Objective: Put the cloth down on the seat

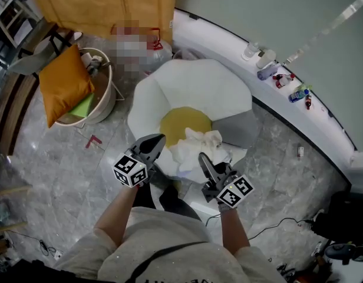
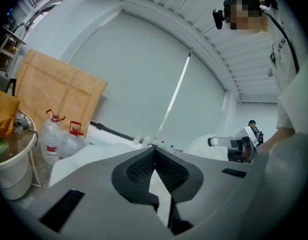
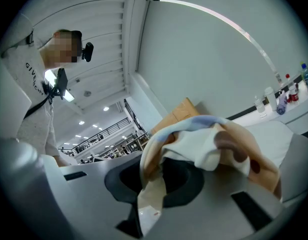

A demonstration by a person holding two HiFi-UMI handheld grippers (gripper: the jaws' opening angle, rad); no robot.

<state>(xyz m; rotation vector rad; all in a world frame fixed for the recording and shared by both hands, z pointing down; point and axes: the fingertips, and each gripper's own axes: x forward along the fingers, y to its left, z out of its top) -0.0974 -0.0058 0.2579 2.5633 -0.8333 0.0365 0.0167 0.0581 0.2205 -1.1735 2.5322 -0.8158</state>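
A white egg-shaped chair [image 1: 223, 93] has a round yellow seat [image 1: 180, 121]. The crumpled cloth [image 1: 196, 145], white with tan and pale blue patches, lies bunched over the seat's front edge. My right gripper [image 1: 203, 160] is at the cloth's near side. In the right gripper view the cloth [image 3: 209, 144] drapes over and between the jaws, and the right gripper [image 3: 161, 169] is shut on it. My left gripper [image 1: 157, 141] hovers just left of the cloth, apart from it. In its own view the left gripper [image 2: 154, 150] is shut, tips touching, with nothing between them.
A round white basket [image 1: 106, 102] with an orange cushion [image 1: 62, 82] stands left of the chair. Cardboard [image 1: 111, 5] leans at the back. Small bottles [image 1: 279, 78] line a curved white ledge [image 1: 323, 119]. Two water jugs [image 2: 59, 139] stand by the wall. A cable [image 1: 276, 226] crosses the marble floor.
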